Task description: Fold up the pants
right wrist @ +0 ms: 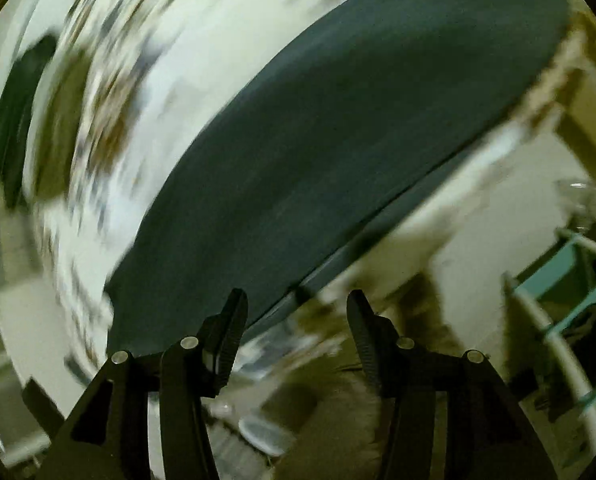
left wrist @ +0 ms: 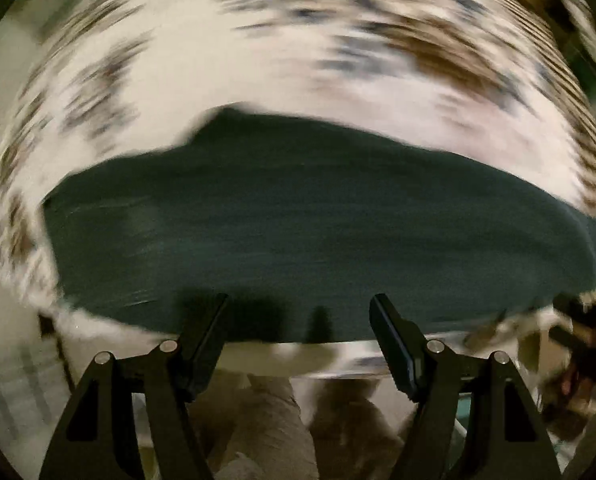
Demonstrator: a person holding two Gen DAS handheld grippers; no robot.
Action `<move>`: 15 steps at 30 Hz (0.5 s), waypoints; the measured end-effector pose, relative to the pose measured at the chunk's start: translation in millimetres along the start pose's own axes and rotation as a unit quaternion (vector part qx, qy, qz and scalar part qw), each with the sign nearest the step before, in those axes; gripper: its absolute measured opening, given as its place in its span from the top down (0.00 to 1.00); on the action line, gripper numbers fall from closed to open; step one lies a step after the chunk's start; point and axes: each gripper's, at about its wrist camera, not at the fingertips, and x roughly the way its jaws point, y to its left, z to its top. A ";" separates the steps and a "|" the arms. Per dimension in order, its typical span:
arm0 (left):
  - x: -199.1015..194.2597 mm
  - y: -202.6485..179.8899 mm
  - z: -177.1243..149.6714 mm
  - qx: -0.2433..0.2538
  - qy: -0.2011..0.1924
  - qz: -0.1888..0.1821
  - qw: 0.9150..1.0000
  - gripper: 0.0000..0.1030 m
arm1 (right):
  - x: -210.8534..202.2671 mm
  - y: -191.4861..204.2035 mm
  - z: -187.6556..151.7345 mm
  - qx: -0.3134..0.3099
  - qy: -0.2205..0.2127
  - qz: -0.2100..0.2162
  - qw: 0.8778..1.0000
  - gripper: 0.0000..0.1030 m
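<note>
Left wrist: dark pants [left wrist: 298, 232] lying crosswise, long axis left-right, blurred.

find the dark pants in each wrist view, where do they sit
Left wrist: the dark pants lie as a wide band across the middle, just beyond the open left gripper.
Right wrist: the pants run diagonally from lower left to upper right, above the open right gripper.
Shared landmark: the white patterned cloth under the pants.
</note>
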 end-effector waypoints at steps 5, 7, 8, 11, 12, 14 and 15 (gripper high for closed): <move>26.3 129.3 -1.5 -0.124 0.024 0.035 0.991 0.33 | 76.4 61.6 -51.7 -0.006 0.056 0.016 0.998 0.47; 40.7 177.5 -5.8 -0.171 0.029 0.036 0.984 0.33 | 101.8 69.9 -68.6 0.020 0.068 0.024 0.997 0.47; 48.1 195.8 -7.7 -0.191 0.030 0.034 0.981 0.33 | 110.2 71.8 -75.8 0.033 0.068 0.030 0.997 0.47; 72.3 244.5 -13.9 -0.247 0.042 0.007 0.968 0.33 | 125.0 77.0 -90.6 0.061 0.042 0.038 0.997 0.49; 81.4 259.0 -18.5 -0.267 0.048 -0.008 0.962 0.33 | 127.4 81.2 -88.2 0.064 0.031 0.037 0.997 0.50; 95.6 275.8 -24.5 -0.293 0.059 -0.033 0.954 0.34 | 129.9 87.8 -91.0 0.070 0.006 0.021 0.997 0.70; 103.2 283.5 -27.1 -0.307 0.062 -0.054 0.948 0.34 | 130.7 90.2 -91.2 0.070 -0.002 0.015 0.997 0.79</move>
